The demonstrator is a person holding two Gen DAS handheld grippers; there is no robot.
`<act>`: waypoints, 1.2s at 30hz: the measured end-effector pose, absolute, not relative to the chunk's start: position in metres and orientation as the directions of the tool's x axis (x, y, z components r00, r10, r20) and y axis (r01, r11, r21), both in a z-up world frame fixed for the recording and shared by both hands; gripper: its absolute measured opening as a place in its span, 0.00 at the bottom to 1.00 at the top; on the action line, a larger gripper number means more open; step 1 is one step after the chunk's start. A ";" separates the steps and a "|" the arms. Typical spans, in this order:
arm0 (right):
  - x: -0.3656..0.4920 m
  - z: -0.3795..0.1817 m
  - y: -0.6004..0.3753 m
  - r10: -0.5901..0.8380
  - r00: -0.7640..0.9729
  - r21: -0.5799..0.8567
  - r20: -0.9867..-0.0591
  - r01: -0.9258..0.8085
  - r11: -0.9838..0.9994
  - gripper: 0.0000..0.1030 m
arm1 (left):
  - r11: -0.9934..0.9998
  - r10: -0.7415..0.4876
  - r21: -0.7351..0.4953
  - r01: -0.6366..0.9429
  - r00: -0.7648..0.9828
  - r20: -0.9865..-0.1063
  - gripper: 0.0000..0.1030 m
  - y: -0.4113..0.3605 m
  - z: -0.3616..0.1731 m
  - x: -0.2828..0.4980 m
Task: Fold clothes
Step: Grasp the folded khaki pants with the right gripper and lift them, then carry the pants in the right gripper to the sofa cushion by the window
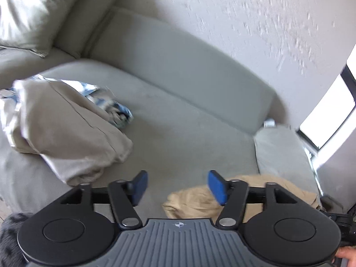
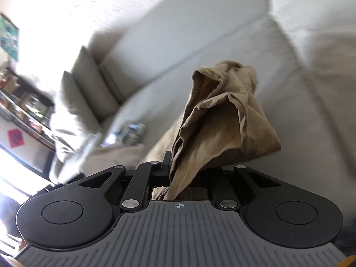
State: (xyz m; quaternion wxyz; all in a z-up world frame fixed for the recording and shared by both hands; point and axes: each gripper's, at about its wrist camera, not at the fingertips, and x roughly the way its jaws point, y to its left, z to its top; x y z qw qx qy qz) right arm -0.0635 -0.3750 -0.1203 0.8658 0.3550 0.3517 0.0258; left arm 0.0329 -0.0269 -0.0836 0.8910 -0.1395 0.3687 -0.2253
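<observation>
A tan garment [image 2: 218, 120] hangs bunched and lifted off the grey sofa seat [image 2: 222, 44], its cloth pinched between the jaws of my right gripper [image 2: 175, 169], which is shut on it. In the left wrist view the same tan garment [image 1: 193, 202] lies low at the right, just beyond the right blue pad [image 1: 217, 187]. My left gripper [image 1: 178, 187] stands open over the sofa seat [image 1: 178, 138] with nothing between its pads. A folded beige garment [image 1: 66, 129] rests on the seat at the left, on top of a blue-and-white patterned cloth [image 1: 113, 109].
The sofa's back cushion [image 1: 178, 66] runs along a white textured wall [image 1: 255, 17]. A loose pillow [image 1: 33, 11] leans at the far left, an armrest cushion [image 1: 282, 155] sits at the right. A bright window [image 1: 329, 115] lies beyond. Shelves [image 2: 22, 106] stand at left in the right wrist view.
</observation>
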 end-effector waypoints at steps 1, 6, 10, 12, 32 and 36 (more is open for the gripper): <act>-0.071 -0.125 -0.385 0.276 0.732 0.608 -0.623 0.231 0.759 0.12 | 0.852 -0.521 -0.412 0.322 0.596 -0.611 0.65 -0.037 -0.088 0.040; -0.081 -0.160 -0.422 0.230 0.676 0.586 -0.700 0.361 0.725 0.14 | 0.795 -0.590 -0.417 0.441 0.402 -0.700 0.72 -0.101 -0.114 0.074; -0.099 -0.185 -0.421 0.232 0.686 0.615 -0.690 0.386 0.688 0.16 | 0.814 -0.509 -0.294 0.501 0.370 -0.777 0.72 -0.145 -0.133 0.092; -0.101 -0.190 -0.425 0.243 0.689 0.630 -0.683 0.385 0.674 0.18 | 0.773 -0.553 -0.362 0.521 0.275 -0.786 0.69 -0.155 -0.140 0.101; -0.023 -0.169 -0.397 0.095 0.695 0.423 -0.713 0.318 0.848 0.48 | 0.861 -0.449 -0.217 0.460 0.486 -0.750 0.39 -0.117 -0.127 -0.034; -0.045 -0.169 -0.413 0.089 0.670 0.468 -0.737 0.411 0.783 0.61 | 0.874 -0.434 -0.168 0.456 0.576 -0.693 0.41 -0.105 -0.105 -0.041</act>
